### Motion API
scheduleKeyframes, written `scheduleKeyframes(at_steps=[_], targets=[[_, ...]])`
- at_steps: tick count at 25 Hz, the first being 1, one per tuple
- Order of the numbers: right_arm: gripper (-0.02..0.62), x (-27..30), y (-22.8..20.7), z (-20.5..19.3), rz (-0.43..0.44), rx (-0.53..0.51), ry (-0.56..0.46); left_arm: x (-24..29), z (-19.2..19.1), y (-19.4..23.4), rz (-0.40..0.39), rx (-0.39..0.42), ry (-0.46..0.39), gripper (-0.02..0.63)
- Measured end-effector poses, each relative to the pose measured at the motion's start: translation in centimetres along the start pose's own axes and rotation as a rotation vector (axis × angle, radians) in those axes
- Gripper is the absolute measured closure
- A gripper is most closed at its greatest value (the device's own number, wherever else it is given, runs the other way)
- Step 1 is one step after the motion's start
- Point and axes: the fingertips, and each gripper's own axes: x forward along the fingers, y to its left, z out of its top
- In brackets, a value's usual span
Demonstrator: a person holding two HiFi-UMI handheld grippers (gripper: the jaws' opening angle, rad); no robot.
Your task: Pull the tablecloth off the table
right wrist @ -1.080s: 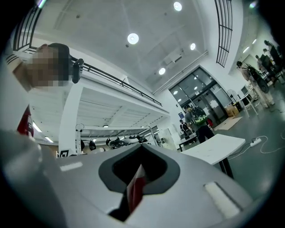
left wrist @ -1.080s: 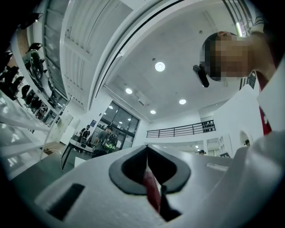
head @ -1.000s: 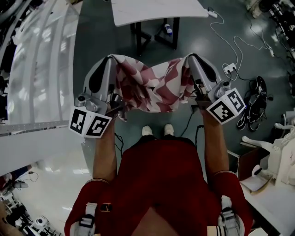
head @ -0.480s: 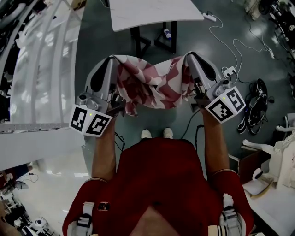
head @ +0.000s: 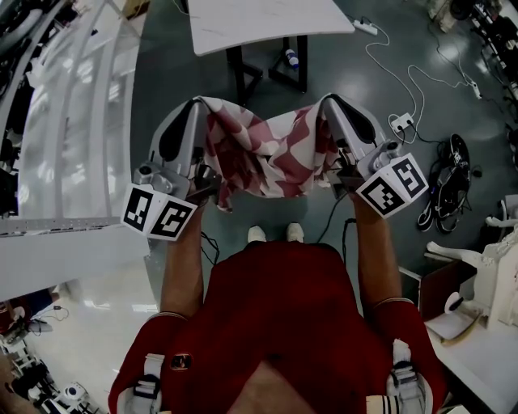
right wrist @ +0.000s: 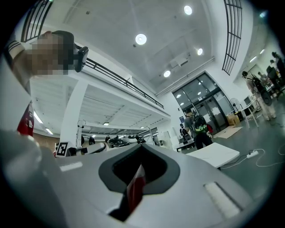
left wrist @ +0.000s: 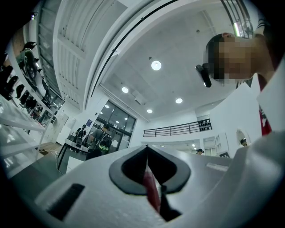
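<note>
The red-and-white checked tablecloth (head: 267, 158) hangs bunched in the air in front of the person's chest, stretched between both grippers. My left gripper (head: 197, 103) points upward, shut on the cloth's left end. In the left gripper view a red strip of tablecloth (left wrist: 151, 187) is pinched between the closed jaws of that gripper (left wrist: 147, 149). My right gripper (head: 328, 100) is shut on the right end. There a red-and-white fold of tablecloth (right wrist: 136, 185) sits in the seam of the right gripper (right wrist: 141, 149). The white table (head: 267, 20) stands bare beyond the cloth.
A bottle (head: 292, 58) stands on the floor under the table. White cables and a power strip (head: 402, 121) trail across the floor at right, beside dark gear (head: 445, 190). A white structure (head: 65, 121) runs along the left. A few people (right wrist: 196, 127) stand far off.
Both grippers keep their hold at about the same height. The cloth's hanging folds sway slightly, and a little more of the table shows at the top of the head view.
</note>
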Motion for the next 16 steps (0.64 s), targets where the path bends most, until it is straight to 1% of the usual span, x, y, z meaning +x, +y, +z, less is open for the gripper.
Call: scheduleKeyframes(at_steps=[6,12,16], targets=[[0.583,-0.1,-0.2,-0.3,-0.011,0.003,0.007,0.1,-0.4,0.2,-0.005,-0.011,0.008,0.598],[0.583,-0.1,0.8,0.3,-0.010,-0.008,-0.004,-0.6,0.6,-0.2,-0.015,-0.006,-0.003,0.598],[0.583,-0.1,0.5,0.7,-0.010,-0.009,-0.004,-0.1,0.7,-0.4,-0.017,-0.004,-0.004,0.598]])
